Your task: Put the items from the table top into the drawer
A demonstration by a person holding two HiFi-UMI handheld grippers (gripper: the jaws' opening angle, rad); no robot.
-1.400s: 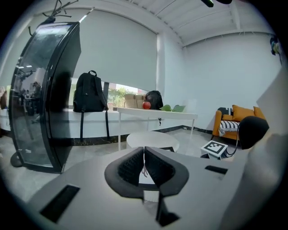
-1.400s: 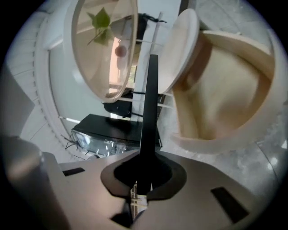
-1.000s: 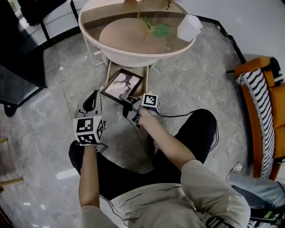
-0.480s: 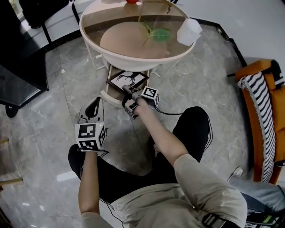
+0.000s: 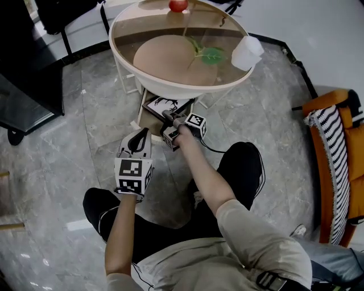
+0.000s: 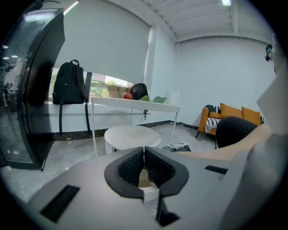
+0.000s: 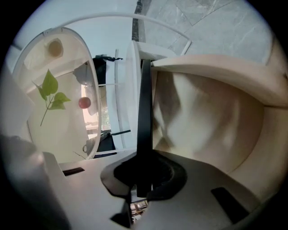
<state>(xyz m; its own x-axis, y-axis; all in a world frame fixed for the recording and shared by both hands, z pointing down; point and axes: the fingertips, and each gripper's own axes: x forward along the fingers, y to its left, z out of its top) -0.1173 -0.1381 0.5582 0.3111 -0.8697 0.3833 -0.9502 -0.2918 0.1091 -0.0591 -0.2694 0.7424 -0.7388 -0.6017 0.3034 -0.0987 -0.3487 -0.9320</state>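
A black picture frame (image 5: 165, 104) with a white print lies partly inside the open drawer (image 5: 145, 117) under the round glass-topped table (image 5: 170, 85). My right gripper (image 5: 169, 116) is shut on the frame's near edge; in the right gripper view the frame (image 7: 145, 108) runs edge-on from the jaws into the cream drawer (image 7: 202, 117). My left gripper (image 5: 139, 134) hangs left of the drawer front, shut with nothing in it (image 6: 144, 155). On the table top lie a red apple (image 5: 178, 5), a green leaf sprig (image 5: 206, 53) and a white cup (image 5: 246, 52).
An orange chair (image 5: 335, 165) with a striped cloth stands at the right. Dark furniture (image 5: 25, 85) fills the left. The person's knees (image 5: 244, 165) rest on the grey marble floor near the drawer. A backpack (image 6: 67, 87) hangs beyond a long white table (image 6: 135, 104).
The right gripper has carried the frame up the picture, further into the drawer under the table. The left gripper has moved rightwards and up toward the drawer front.
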